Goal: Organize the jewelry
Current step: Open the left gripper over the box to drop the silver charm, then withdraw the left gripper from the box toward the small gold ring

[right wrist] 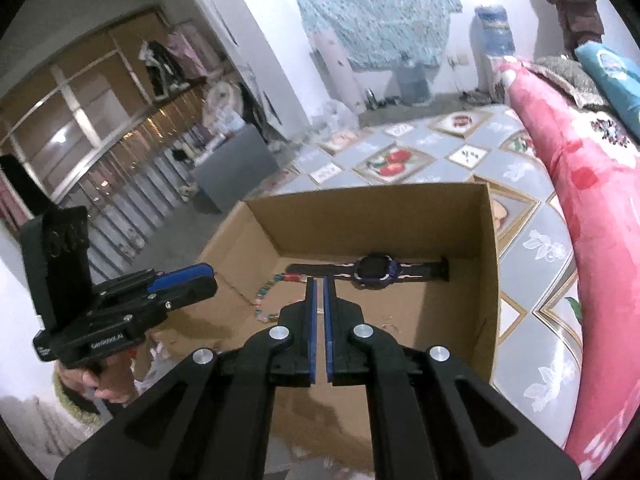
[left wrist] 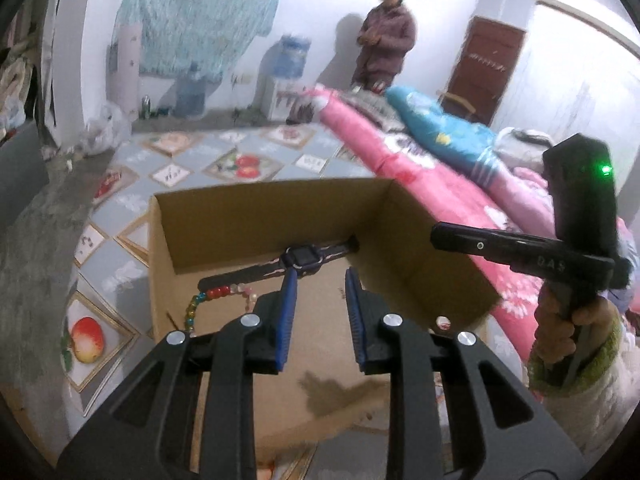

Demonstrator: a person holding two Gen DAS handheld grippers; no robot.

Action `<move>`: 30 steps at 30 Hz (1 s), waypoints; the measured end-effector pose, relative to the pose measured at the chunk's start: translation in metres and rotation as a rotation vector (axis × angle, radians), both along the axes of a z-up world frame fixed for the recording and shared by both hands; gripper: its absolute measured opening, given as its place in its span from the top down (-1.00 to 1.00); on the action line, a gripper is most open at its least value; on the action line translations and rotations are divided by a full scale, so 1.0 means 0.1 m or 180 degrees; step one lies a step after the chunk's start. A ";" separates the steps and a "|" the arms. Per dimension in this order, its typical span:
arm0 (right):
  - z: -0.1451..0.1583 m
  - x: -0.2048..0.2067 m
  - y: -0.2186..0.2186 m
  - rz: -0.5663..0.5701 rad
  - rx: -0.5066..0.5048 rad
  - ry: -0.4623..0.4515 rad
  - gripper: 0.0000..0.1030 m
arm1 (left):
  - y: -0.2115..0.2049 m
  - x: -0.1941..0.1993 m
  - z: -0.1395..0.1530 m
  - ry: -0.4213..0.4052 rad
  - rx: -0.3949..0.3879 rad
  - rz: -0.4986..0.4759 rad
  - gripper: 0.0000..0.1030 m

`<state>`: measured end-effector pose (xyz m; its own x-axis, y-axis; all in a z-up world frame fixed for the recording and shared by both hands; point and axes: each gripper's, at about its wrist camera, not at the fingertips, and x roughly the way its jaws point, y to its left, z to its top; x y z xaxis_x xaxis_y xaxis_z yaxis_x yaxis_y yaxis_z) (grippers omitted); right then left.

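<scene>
An open cardboard box (left wrist: 256, 216) (right wrist: 490, 280) stands on the tiled floor. Inside it a dark smartwatch (left wrist: 298, 258) (right wrist: 372, 270) lies flat along the far wall. A string of coloured beads (left wrist: 218, 293) (right wrist: 266, 294) lies to its left on the box floor. My left gripper (left wrist: 320, 276) is open and empty above the box, just short of the watch; it also shows in the right wrist view (right wrist: 188, 276). My right gripper (right wrist: 319, 280) is shut and empty above the box floor; it also shows in the left wrist view (left wrist: 436, 236).
A bed with a pink quilt (left wrist: 420, 168) (right wrist: 580, 168) and a blue pillow (left wrist: 440, 128) runs along the right of the box. A person (left wrist: 386, 36) stands by the far wall near a water dispenser (left wrist: 286, 72). A grey cabinet (right wrist: 236, 164) stands at the left.
</scene>
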<state>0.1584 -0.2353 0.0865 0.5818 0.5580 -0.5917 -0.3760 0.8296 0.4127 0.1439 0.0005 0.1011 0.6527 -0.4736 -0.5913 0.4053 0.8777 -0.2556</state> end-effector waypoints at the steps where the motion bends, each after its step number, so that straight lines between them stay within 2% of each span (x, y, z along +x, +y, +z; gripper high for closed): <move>1: 0.02 -0.12 -0.03 0.0073 0.0052 -0.0071 0.92 | 0.04 -0.12 0.03 -0.0083 -0.0052 -0.0059 0.55; 4: -0.01 -0.46 -0.06 0.0322 0.0166 -0.0173 0.92 | 0.18 -0.48 0.04 -0.0339 -0.0227 -0.0229 0.42; 6: -0.11 -0.71 -0.05 0.0495 0.0206 -0.0192 0.92 | 0.22 -0.70 -0.06 -0.0355 -0.0230 -0.0324 0.37; 9: -0.35 -0.92 -0.01 0.0596 0.0284 -0.0028 0.92 | 0.22 -0.90 -0.29 -0.0210 -0.0111 -0.0339 0.36; 12: -0.74 -1.02 0.10 0.0515 0.0254 0.0284 0.84 | 0.19 -1.01 -0.67 0.0128 -0.0007 -0.0236 0.36; 15: -1.00 -1.04 0.32 0.0469 -0.0027 0.0385 0.84 | 0.16 -1.02 -0.94 0.0361 0.0050 -0.0106 0.36; 18: -1.13 -1.02 0.54 0.0536 -0.0247 0.0330 0.84 | 0.15 -1.04 -1.05 0.0354 0.0177 0.0015 0.36; 20: -1.17 -0.97 0.69 0.0512 -0.0556 0.0213 0.84 | 0.16 -1.03 -1.07 0.0337 0.0203 0.0067 0.36; 22: -1.18 -0.92 0.78 0.0518 -0.0734 0.0112 0.84 | 0.18 -0.99 -1.09 0.0302 0.0245 0.0114 0.36; 27: -1.25 -0.75 0.91 0.0540 -0.0966 0.0101 0.84 | 0.24 -0.96 -1.12 0.0326 0.0199 0.0178 0.36; 30: -1.30 -0.74 0.94 0.0563 -0.0961 0.0140 0.83 | 0.33 -1.00 -1.15 0.0353 0.0172 0.0199 0.36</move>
